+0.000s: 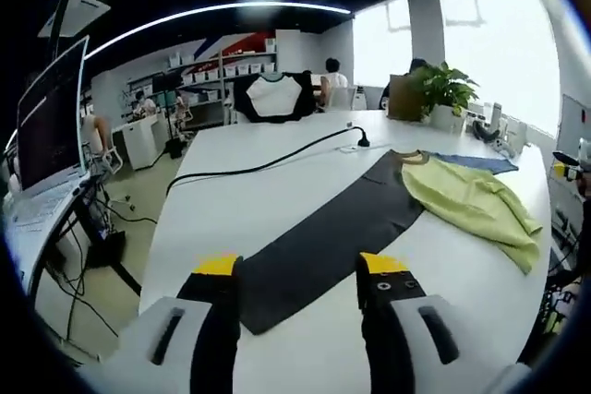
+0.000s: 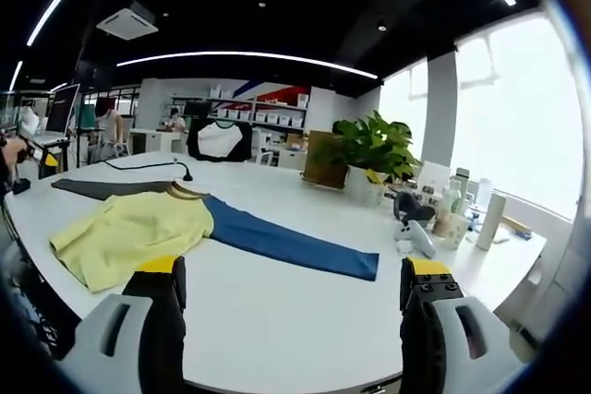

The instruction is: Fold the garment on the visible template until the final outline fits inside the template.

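Both grippers, left [image 1: 300, 276] and right [image 2: 292, 281], hover with jaws apart above the white counter [image 2: 277, 311]; the long-sleeved yellow garment [image 2: 129, 228] lies unfolded, its blue sleeve [image 2: 286, 244] liable to trail beyond any outline.

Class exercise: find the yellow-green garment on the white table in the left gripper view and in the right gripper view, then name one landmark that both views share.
Left gripper view: the yellow-green garment lies right of centre, beyond the right jaw, beside the dark strip.
Right gripper view: it lies at left, above the left jaw, next to the blue strip.
Shared landmark: the potted plant.
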The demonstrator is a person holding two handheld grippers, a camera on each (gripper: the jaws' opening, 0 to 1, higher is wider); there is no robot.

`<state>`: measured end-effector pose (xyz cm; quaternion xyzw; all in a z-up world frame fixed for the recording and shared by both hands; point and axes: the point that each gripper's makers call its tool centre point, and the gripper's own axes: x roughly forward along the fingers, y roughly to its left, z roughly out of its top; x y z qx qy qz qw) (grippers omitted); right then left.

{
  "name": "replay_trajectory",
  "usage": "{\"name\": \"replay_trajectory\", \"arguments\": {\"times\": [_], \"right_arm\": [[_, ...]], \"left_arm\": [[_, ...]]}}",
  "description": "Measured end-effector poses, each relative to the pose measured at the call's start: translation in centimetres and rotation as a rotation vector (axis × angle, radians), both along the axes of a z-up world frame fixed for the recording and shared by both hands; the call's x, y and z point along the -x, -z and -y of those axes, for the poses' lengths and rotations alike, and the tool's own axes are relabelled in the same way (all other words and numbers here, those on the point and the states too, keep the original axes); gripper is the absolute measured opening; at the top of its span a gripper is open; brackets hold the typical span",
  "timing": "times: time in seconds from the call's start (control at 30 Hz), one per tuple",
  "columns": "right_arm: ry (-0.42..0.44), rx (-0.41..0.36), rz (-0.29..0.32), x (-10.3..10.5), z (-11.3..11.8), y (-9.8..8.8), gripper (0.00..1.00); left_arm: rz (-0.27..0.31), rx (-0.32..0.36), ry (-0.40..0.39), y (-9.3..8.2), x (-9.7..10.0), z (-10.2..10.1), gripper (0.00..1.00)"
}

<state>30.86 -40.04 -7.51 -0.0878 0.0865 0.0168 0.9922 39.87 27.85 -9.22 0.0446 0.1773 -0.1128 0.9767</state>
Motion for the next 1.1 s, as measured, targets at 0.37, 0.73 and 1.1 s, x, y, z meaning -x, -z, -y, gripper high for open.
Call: {"name": "replay_trajectory", "arguments": {"times": [0.37,0.73,1.1], "right_arm": [[-0.012,-0.035,0.035,-0.1,-0.4,-0.5,0.99],[-0.025,0.012,0.129,0.2,-1.4,-2.3,0.96],[-0.065,0.036,0.071,-0.3,-2.8,-1.3,0.99]], "left_arm": [[0.126,0.032,0.024,-3.2,2.6,4.2,1.00],[0.216,0.087,0.104,-3.2,6.0,9.9,1.00],[0.240,0.095,0.158,-2.7,8.3,12.9,1.00]]}}
